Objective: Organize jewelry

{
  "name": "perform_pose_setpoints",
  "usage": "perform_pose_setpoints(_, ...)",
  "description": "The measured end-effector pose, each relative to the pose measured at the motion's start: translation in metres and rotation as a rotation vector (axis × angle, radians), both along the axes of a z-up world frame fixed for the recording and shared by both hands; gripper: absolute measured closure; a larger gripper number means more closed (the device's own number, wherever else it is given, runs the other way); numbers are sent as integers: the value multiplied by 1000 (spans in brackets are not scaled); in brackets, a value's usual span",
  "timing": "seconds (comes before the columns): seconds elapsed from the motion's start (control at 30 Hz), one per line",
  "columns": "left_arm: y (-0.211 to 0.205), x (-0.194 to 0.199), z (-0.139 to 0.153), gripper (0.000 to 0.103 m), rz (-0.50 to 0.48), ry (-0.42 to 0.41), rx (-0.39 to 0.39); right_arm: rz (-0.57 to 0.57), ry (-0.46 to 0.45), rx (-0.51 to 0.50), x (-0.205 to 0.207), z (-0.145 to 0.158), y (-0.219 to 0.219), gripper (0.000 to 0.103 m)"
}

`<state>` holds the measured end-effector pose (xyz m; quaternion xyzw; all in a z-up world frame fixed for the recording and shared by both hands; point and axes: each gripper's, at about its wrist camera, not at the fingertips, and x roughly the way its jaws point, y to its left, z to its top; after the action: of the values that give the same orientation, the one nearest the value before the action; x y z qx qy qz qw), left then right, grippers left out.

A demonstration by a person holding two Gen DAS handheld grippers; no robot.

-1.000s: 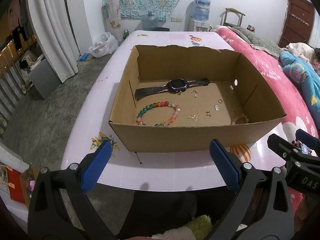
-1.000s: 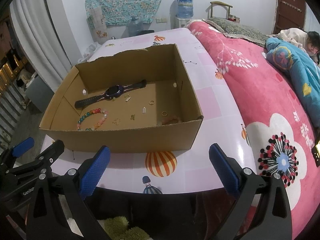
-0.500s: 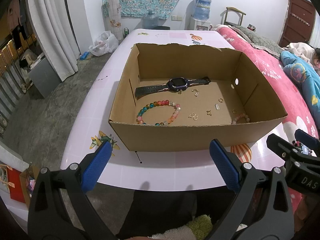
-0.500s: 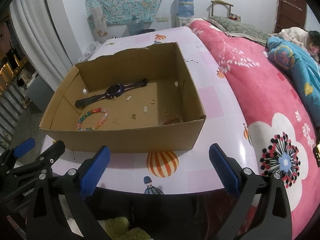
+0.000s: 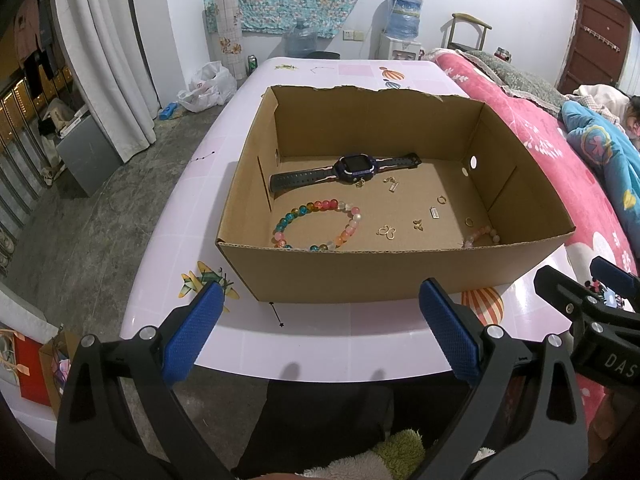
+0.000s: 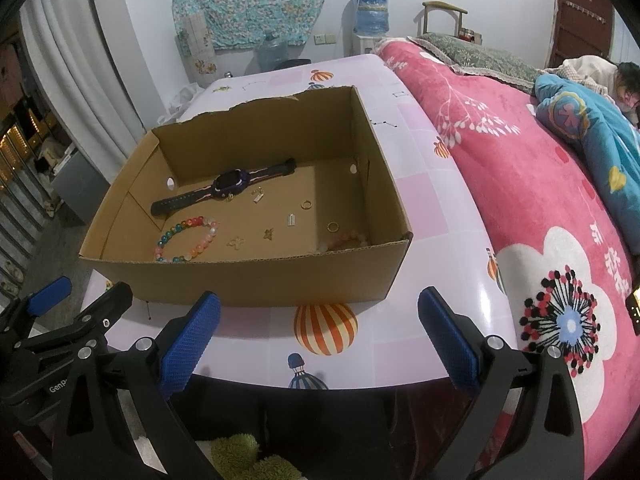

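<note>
Left gripper (image 5: 320,332) jaws spread wide and empty, right gripper (image 6: 320,332) likewise, both short of cardboard box (image 5: 392,272) on table (image 5: 192,200), watch (image 5: 344,170), beaded bracelet (image 5: 318,226), small gold pieces (image 5: 434,213) on box floor

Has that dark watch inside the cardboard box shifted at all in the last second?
No. The watch lies in the same spot by the box's back wall, just behind the colourful bead bracelet; only the camera drifted slightly.

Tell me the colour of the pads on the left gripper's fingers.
Blue, with a fine textured surface, on black frames; the pads show best in the left wrist view.
</note>
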<state>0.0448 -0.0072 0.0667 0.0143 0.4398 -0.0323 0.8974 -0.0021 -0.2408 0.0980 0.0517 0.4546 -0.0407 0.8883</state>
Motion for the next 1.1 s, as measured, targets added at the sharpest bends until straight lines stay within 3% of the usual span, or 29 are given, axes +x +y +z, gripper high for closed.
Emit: perform_pose_setpoints(1.1,0,1,0,8,-1,2,3,15,5,3,5,-2,4,7)
